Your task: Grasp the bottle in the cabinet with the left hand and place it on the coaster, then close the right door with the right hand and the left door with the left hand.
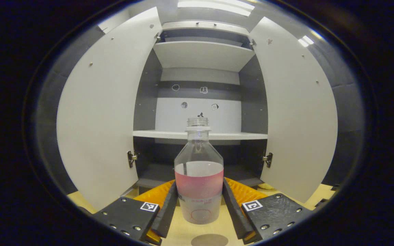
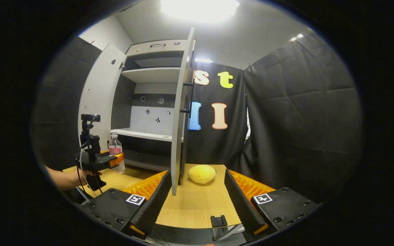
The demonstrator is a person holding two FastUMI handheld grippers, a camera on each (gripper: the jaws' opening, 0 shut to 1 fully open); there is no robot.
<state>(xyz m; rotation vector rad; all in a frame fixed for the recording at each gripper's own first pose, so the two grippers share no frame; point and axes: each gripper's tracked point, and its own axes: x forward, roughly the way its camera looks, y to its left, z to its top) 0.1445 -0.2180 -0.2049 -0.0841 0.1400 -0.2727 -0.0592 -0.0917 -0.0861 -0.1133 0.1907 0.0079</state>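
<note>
Currently, at the cabinet:
Bottle: a clear bottle (image 1: 199,177) stands upright, long axis vertical, open neck pointing up, no cap on it; pink liquid fills its lower part. It sits outside the cabinet (image 1: 200,54), above the wooden bench (image 1: 183,232) in front of the cabinet's bottom edge.
Left gripper: the left gripper (image 1: 199,205) has its two black fingers close against the bottle's sides, one on each flank, gripping the lower body. In the right gripper view the same tool (image 2: 96,160) is held by a hand (image 2: 80,176) near the bench's left edge, with the bottle (image 2: 116,152) at its tip.
Coaster: a round grey coaster (image 1: 209,240) lies flat on the bench just below the bottle; whether the bottle's base touches the bench I cannot tell.
Doors: the left door (image 1: 97,116) and right door (image 1: 298,112) both stand wide open.
Right gripper: the right gripper (image 2: 195,196) has its jaws spread wide with nothing between them, pointing at the right door's edge (image 2: 180,112).
Other: a yellow sponge-like lump (image 2: 201,174) rests on the bench beside that door.
</note>
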